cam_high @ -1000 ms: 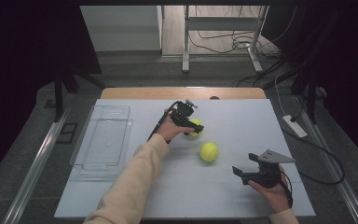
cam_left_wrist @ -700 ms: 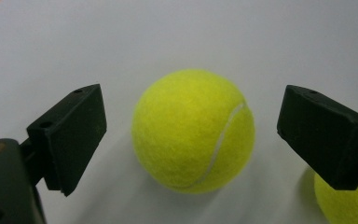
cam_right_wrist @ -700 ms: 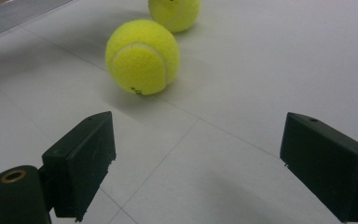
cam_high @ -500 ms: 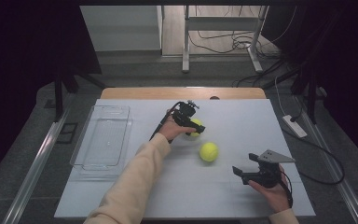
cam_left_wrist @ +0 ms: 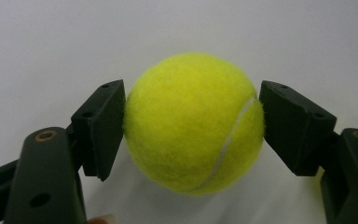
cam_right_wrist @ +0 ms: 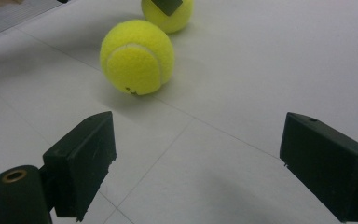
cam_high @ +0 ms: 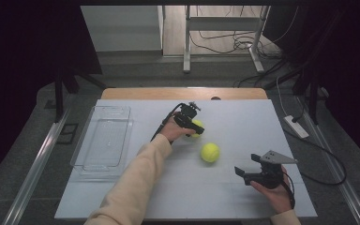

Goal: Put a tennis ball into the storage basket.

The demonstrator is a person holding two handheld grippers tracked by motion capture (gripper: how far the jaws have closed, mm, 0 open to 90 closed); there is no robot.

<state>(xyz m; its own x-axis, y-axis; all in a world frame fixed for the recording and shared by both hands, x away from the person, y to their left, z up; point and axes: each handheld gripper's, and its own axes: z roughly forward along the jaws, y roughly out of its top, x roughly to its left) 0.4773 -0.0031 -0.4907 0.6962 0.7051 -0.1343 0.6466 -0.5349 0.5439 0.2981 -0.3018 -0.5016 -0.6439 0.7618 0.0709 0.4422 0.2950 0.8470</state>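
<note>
**Left tongs clenched on a tennis ball beside a second, free ball**

The landmark is the free tennis ball (cam_high: 210, 152), which rests on the white tabletop (cam_high: 225, 197) a little toward the person from its middle. The held tennis ball (cam_left_wrist: 193, 123) lies just beyond and to the left of the landmark, near it but not touching, and sits on the tabletop. The left tongs (cam_high: 193, 125) have just been closing, with this ball between the jaws; in the left gripper view both black pads press against its opposite flanks, so the ball is grasped. The left hand (cam_high: 172, 132) holds these tongs from the person's side, its cream sleeve (cam_high: 131, 187) running back to the near edge. The right tongs (cam_high: 244, 172) rest to the right of the landmark and nearer the person, apart from it; their jaws stand wide apart with nothing between them, released, and in the right gripper view the landmark ball lies ahead of them. A clear plastic tray (cam_high: 102, 140) sits well to the left of the landmark, by the tabletop's left edge.
</note>
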